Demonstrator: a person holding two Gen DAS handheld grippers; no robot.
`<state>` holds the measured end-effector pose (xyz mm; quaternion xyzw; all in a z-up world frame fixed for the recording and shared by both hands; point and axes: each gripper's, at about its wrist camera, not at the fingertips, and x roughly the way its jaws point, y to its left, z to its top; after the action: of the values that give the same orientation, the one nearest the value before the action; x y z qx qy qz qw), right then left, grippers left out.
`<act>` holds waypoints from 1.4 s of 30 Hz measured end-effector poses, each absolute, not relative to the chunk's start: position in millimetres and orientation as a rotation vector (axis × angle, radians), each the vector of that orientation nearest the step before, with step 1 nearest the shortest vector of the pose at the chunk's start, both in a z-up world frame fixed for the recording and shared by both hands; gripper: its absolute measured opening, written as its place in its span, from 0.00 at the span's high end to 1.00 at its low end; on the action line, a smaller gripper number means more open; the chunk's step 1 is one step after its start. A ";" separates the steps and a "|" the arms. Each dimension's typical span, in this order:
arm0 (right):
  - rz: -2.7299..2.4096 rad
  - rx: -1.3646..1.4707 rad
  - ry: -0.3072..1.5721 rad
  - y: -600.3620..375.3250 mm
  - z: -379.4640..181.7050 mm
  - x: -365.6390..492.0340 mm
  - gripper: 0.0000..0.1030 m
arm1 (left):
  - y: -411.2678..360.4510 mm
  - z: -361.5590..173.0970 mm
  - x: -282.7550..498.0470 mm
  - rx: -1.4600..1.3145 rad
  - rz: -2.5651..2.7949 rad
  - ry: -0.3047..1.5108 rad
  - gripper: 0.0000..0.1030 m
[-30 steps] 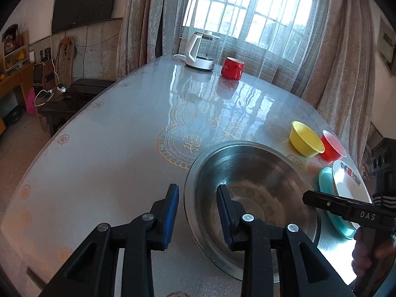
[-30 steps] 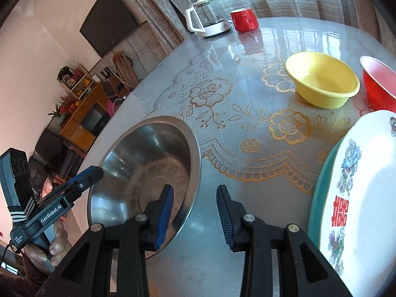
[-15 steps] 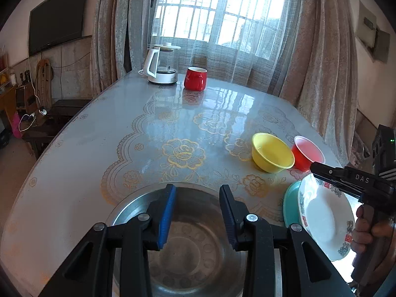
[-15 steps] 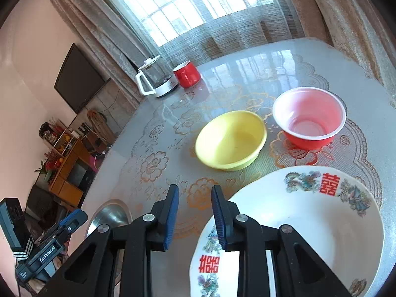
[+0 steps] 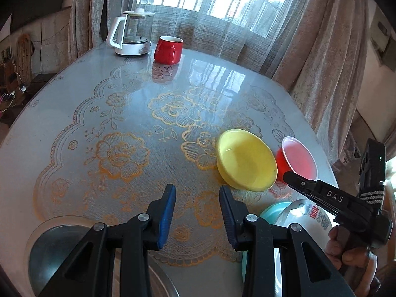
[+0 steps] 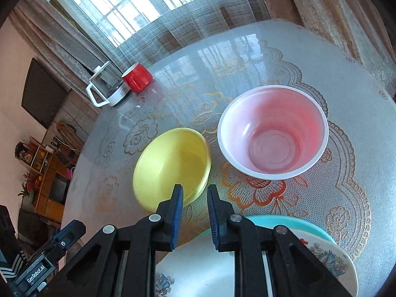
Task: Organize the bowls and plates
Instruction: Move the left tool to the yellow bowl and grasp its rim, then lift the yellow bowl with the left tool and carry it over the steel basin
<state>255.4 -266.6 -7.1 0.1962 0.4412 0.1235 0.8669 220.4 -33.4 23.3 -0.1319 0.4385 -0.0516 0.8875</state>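
A yellow bowl (image 6: 170,165) and a red plastic bowl (image 6: 272,133) stand side by side on the lace-covered table. My right gripper (image 6: 195,208) hovers just before the yellow bowl's near rim, above a white patterned plate (image 6: 210,267) stacked on a teal plate (image 6: 284,222). Its jaws are closing with nothing between them. My left gripper (image 5: 197,212) is open and empty over the cloth, left of the yellow bowl (image 5: 247,159). A steel bowl (image 5: 49,247) lies under its left arm. The right gripper (image 5: 288,175) reaches in from the right.
A glass kettle (image 5: 133,34) and a red mug (image 5: 169,49) stand at the table's far edge by the curtained window. The table's right edge runs close behind the red bowl (image 5: 299,158). A person's hand (image 5: 346,250) holds the right gripper.
Both grippers have moved away from the steel bowl toward the yellow and red bowls. The right gripper's jaws have narrowed and its wrist has rolled.
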 end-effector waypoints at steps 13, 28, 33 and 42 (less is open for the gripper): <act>0.264 0.411 0.967 -260.8 -21.6 277.0 0.81 | -56.4 -4.7 285.2 -0.314 -0.148 1.020 0.66; 0.281 0.340 0.925 -254.0 -14.9 272.3 0.84 | -71.4 -8.0 289.6 -0.304 -0.250 1.022 0.82; 0.314 0.333 0.885 -252.8 -0.9 257.4 0.84 | -68.2 10.4 266.7 -0.269 -0.239 0.965 0.82; 0.391 0.334 0.845 -244.6 11.6 228.9 0.84 | -51.8 32.3 221.2 -0.282 -0.217 0.897 0.82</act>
<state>228.9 -244.6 11.6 0.1602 0.4057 0.1877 0.8801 221.2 -51.8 32.3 -0.1354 0.4314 -0.1042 0.8858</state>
